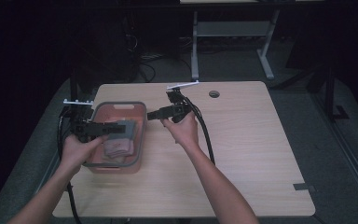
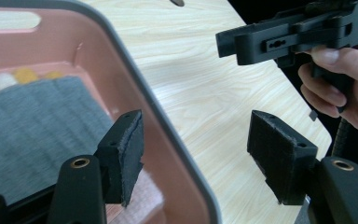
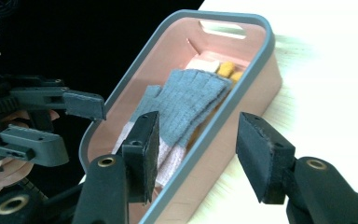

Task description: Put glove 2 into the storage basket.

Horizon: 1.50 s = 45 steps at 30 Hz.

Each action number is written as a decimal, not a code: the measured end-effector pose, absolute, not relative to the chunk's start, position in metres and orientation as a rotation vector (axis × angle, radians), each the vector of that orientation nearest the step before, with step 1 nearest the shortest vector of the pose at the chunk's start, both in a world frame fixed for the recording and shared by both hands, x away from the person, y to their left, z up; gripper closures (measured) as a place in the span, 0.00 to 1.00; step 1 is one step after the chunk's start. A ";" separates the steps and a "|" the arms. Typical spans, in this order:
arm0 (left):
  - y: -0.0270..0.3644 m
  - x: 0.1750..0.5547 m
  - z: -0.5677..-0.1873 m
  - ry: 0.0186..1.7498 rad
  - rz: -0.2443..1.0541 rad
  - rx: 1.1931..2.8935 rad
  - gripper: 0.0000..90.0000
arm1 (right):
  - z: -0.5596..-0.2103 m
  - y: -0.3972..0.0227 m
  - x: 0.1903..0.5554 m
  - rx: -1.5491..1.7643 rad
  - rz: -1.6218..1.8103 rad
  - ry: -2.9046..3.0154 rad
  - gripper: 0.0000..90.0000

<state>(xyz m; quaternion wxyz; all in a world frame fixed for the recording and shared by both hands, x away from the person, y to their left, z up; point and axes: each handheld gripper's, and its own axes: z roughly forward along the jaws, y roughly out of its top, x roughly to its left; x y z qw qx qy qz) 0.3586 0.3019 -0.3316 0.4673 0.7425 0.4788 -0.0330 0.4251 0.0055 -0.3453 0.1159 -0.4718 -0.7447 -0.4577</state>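
Note:
A pink basket point(image 1: 121, 111) with a grey rim stands at the left of the wooden table. In it lie a grey knitted glove point(image 3: 191, 98), a pinkish cloth point(image 1: 116, 149) and something yellow point(image 3: 226, 69) at the far end. My left gripper point(image 1: 131, 129) hovers over the basket, open. In the left gripper view the basket's rim point(image 2: 135, 79) runs below the gap of my left gripper point(image 2: 196, 144), and nothing touches the pads. My right gripper point(image 1: 151, 114) is held just right of the basket and points at it, open. Its own view shows my right gripper point(image 3: 198, 149) astride the rim point(image 3: 256, 51) from above, holding nothing.
Bare tabletop point(image 1: 251, 140) stretches right of the basket. A round cable hole point(image 1: 214, 94) sits near the far edge and a dark strip point(image 1: 303, 187) near the front right corner. Cables trail from both grippers. A desk frame point(image 1: 195, 46) stands behind the table.

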 end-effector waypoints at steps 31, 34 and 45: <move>0.245 0.358 -0.320 1.037 -0.124 1.861 0.33 | -0.343 -0.070 0.412 -1.525 -1.389 -2.145 0.51; 0.240 0.357 -0.321 1.034 -0.133 1.862 0.32 | -0.343 -0.078 0.410 -1.541 -1.388 -2.144 0.50; 0.218 0.358 -0.322 1.009 -0.157 1.870 0.27 | -0.348 -0.108 0.402 -1.613 -1.387 -2.110 0.49</move>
